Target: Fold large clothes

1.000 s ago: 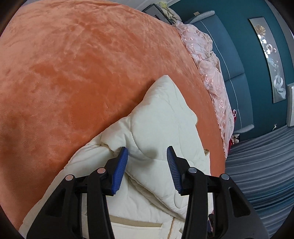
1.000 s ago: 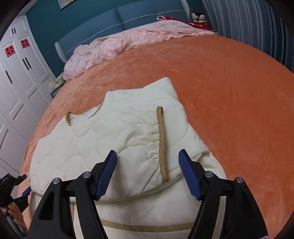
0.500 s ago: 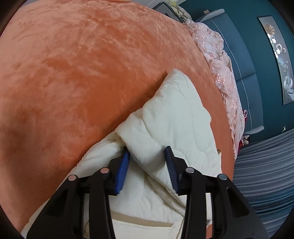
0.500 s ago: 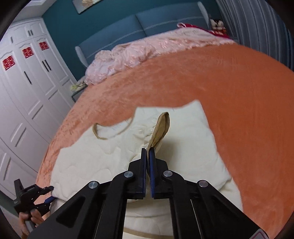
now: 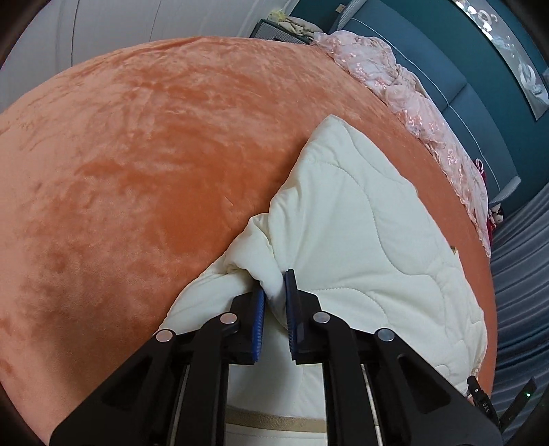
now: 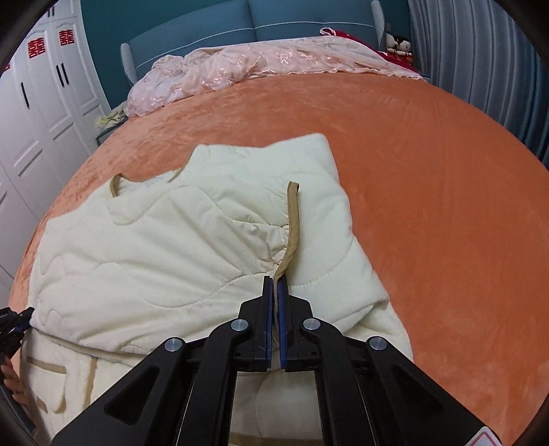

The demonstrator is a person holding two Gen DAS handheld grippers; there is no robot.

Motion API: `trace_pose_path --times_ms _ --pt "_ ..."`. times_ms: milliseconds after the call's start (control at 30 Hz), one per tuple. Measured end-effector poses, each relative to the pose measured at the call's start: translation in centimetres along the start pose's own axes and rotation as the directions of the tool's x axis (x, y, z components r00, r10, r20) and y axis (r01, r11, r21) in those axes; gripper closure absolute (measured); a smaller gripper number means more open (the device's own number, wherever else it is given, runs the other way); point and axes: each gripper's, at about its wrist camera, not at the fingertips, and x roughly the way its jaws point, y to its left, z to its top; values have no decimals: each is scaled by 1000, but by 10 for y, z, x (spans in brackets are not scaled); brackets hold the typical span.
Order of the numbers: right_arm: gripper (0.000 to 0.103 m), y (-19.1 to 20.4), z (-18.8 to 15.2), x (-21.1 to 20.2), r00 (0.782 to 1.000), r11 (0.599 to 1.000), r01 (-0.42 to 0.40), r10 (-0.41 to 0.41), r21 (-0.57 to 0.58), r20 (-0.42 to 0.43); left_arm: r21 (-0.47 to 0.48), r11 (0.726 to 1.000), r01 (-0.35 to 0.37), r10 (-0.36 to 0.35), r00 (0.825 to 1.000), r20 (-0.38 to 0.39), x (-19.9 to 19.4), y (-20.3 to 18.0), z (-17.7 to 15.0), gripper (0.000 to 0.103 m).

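Note:
A cream quilted jacket (image 5: 370,226) lies partly folded on the orange bedspread (image 5: 154,164); it also shows in the right wrist view (image 6: 171,254). My left gripper (image 5: 274,284) is shut on a bunched fold at the jacket's edge. My right gripper (image 6: 275,284) is shut on the tan cuff band (image 6: 291,219) of the sleeve folded across the jacket. The left gripper (image 6: 13,322) shows at the left edge of the right wrist view.
A crumpled pink lace cover (image 6: 260,65) lies along the blue headboard (image 6: 274,20). White wardrobes (image 6: 37,103) stand to the left of the bed. Grey curtains (image 6: 480,61) hang to the right. The bedspread (image 6: 429,192) spreads wide around the jacket.
My left gripper closed from open onto the jacket's fold. My right gripper closed on the cuff band half a second ago and keeps hold; the sleeve now lies lower and flatter.

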Motion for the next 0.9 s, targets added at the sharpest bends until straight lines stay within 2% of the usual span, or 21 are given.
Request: trace_pose_path --times_ms 200,367,433,467,533,600,633,733,800,900 --pt "101 2 -14 19 1000 1000 21 -21 -21 -13 103 993 -60 57 998 36 6 -8 -14 90" --pt "96 -2 -9 13 1000 1000 6 -6 -2 -13 198 970 -144 130 988 83 2 -23 -22 88" --pt "93 -6 -4 -10 999 999 29 -30 32 23 245 952 -183 164 982 96 -12 -29 -21 86" --pt "87 -6 -1 -25 997 998 50 -52 39 63 268 943 -198 172 978 116 -24 -32 -20 83" --pt "85 -2 6 -55 986 997 77 -81 33 145 304 925 -228 178 967 183 -51 -39 -16 83" --pt "85 15 17 -67 984 999 38 -36 -6 174 315 915 -253 174 950 259 -72 -50 -8 83" --pt "85 27 23 -66 986 1000 7 -3 -30 164 310 920 -237 155 951 268 -78 -57 -2 83" --pt "85 66 34 -49 985 991 -118 125 -69 115 310 942 -129 63 975 215 -70 -89 14 82" --pt "85 84 37 -31 980 982 -179 184 -65 74 346 934 -84 31 987 155 -48 -113 16 81" --pt "85 105 33 -5 976 973 -216 218 -81 24 393 918 -45 12 996 86 -15 -139 8 82"
